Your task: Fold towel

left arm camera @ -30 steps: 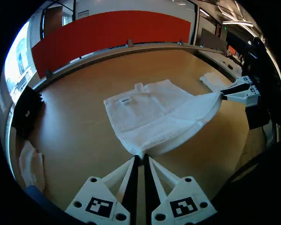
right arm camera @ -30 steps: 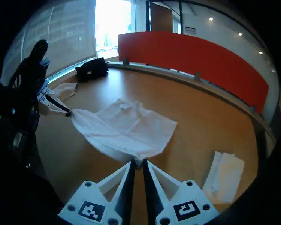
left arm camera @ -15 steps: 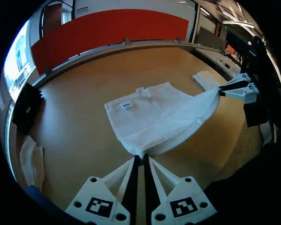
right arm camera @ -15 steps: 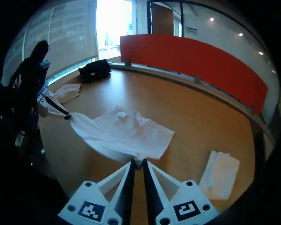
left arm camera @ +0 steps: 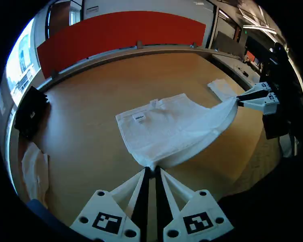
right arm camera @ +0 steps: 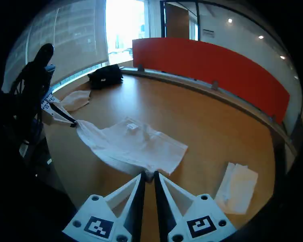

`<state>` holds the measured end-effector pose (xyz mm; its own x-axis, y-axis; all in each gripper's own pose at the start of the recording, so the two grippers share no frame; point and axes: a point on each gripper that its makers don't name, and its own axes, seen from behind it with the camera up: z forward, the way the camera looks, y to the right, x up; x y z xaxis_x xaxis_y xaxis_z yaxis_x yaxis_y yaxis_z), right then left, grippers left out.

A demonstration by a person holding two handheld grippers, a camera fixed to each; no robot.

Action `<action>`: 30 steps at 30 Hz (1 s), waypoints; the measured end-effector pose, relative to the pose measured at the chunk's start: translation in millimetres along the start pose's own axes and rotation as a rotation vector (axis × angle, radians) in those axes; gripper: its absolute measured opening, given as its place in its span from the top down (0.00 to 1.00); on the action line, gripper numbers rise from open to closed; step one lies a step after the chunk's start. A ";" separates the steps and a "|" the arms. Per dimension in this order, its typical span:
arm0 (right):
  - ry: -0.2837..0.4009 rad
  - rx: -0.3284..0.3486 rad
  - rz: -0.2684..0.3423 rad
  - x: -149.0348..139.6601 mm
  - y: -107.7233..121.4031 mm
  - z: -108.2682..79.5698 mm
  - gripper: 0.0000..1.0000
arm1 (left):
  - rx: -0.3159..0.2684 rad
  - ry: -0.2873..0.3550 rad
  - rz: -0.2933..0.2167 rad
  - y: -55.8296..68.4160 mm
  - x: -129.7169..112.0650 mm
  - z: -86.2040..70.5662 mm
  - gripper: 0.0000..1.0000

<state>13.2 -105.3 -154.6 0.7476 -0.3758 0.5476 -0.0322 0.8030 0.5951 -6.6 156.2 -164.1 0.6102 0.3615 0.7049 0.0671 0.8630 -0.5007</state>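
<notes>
Pinching a near corner of the white towel each, the left gripper and right gripper are closed narrow on it, the held edge lifted between them. Its far half lies flat on the table toward 12 o'clock, so the fold likely carries forward, both grippers equally near. A folded cloth at 4 o'clock and a black bag at 11 o'clock sit aside.

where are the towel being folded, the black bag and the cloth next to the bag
towel [left arm camera: 163, 127], left gripper view, flat middle part
black bag [right arm camera: 106, 75], right gripper view, its middle
cloth [right arm camera: 76, 99], right gripper view, its middle
</notes>
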 end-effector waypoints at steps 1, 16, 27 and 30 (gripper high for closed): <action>-0.003 0.000 0.003 -0.9 0.4 0.8 0.84 | 0.000 -0.002 -0.002 -0.1 0.2 0.7 0.90; -0.036 -0.034 0.010 -0.5 20.0 25.7 0.84 | 0.037 -0.010 -0.049 -14.0 20.0 25.0 0.90; -0.041 -0.066 0.074 7.1 45.1 62.9 0.84 | 0.061 -0.013 -0.073 -31.1 37.8 56.9 0.90; -0.039 -0.073 0.087 10.4 51.6 71.8 0.84 | 0.069 -0.011 -0.065 -37.4 43.2 65.3 0.90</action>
<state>-28.3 -101.0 -76.0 0.7176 -0.3196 0.6188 -0.0464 0.8646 0.5003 -34.3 162.6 -82.2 0.5977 0.3076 0.7404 0.0512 0.9070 -0.4181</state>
